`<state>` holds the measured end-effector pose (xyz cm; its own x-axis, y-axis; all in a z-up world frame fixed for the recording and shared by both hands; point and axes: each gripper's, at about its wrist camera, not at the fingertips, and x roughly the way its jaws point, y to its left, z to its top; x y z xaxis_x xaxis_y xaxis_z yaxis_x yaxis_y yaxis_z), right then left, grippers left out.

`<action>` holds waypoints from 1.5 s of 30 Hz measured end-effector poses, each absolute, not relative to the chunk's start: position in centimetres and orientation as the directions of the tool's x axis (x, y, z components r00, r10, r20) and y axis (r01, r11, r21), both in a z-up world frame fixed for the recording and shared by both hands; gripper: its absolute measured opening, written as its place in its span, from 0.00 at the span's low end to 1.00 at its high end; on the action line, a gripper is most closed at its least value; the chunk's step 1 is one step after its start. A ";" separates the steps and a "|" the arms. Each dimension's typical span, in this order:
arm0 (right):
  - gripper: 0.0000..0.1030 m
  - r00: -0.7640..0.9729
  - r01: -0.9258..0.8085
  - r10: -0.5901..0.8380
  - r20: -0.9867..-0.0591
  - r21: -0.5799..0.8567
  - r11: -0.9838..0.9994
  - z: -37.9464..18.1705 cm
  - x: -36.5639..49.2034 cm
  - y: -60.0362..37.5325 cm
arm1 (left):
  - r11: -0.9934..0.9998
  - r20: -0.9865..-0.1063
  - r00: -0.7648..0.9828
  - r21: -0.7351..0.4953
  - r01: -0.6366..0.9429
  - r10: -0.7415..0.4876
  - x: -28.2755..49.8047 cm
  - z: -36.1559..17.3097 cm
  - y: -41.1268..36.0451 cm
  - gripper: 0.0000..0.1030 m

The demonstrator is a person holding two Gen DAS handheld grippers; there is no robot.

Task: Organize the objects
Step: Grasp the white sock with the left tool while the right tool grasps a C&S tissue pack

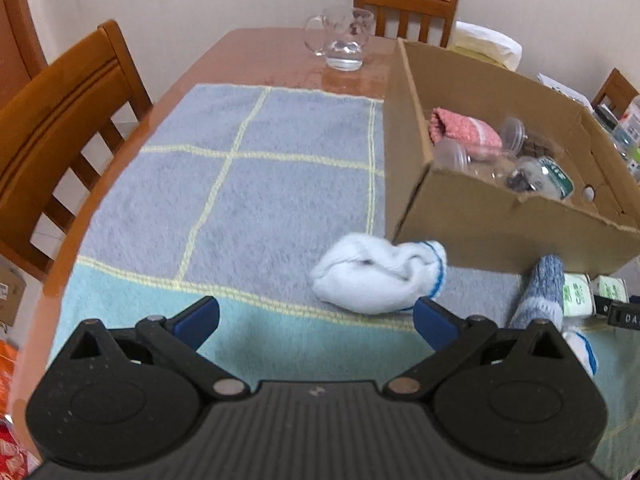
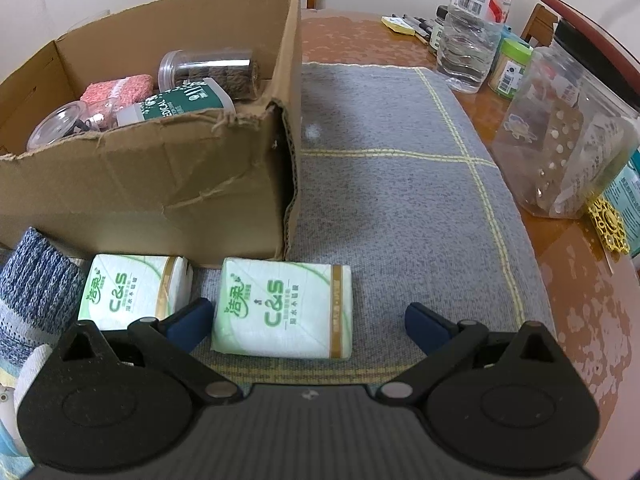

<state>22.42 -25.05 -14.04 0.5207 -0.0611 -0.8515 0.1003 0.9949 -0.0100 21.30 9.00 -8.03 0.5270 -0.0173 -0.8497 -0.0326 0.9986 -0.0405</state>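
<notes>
A cardboard box (image 1: 472,216) (image 2: 140,196) stands on a blue checked cloth (image 1: 260,184) and holds a pink sock (image 1: 464,128), clear jars (image 2: 216,68) and a green-labelled container (image 2: 180,104). A rolled white sock (image 1: 380,276) lies in front of the box, just ahead of my open, empty left gripper (image 1: 316,320). A blue-grey sock (image 1: 540,296) (image 2: 32,284) lies to its right. Two C&S tissue packs (image 2: 284,312) (image 2: 136,288) lie before the box. My right gripper (image 2: 308,320) is open, with the nearer pack between its fingers, not gripped.
A glass mug (image 1: 344,40) stands at the far end of the wooden table (image 1: 256,52). Wooden chairs (image 1: 60,128) stand at the left and back. To the right are a water bottle (image 2: 468,44), a green-lidded jar (image 2: 512,68), a large clear container (image 2: 568,132) and a gold ornament (image 2: 608,228).
</notes>
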 end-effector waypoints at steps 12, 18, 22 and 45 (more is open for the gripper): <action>1.00 0.537 0.067 -0.044 -0.842 -0.010 0.998 -14.1 21.7 -24.8 | 0.990 -0.857 0.497 -0.108 0.087 -0.137 20.3 -12.0 6.8 0.99; 1.00 0.540 0.018 -0.018 -0.842 -0.011 1.000 -14.0 21.4 -24.9 | 0.980 -0.862 0.490 -0.036 0.195 -0.129 19.8 -12.8 5.8 0.99; 1.00 0.541 0.004 -0.011 -0.841 -0.011 1.000 -14.0 21.8 -25.1 | 0.978 -0.868 0.490 0.025 0.208 -0.082 20.5 -13.7 5.4 1.00; 0.68 0.536 -0.052 -0.039 -0.844 -0.079 0.996 -12.9 21.6 -23.4 | 0.976 -0.857 0.499 -0.017 0.216 -0.125 21.7 -12.8 5.5 0.83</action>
<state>21.58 -23.38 -12.87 0.5356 -0.0392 -0.8436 -0.0515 0.9955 -0.0790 21.66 5.51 -12.80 0.4994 -0.1255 -0.8572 0.2159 0.9763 -0.0171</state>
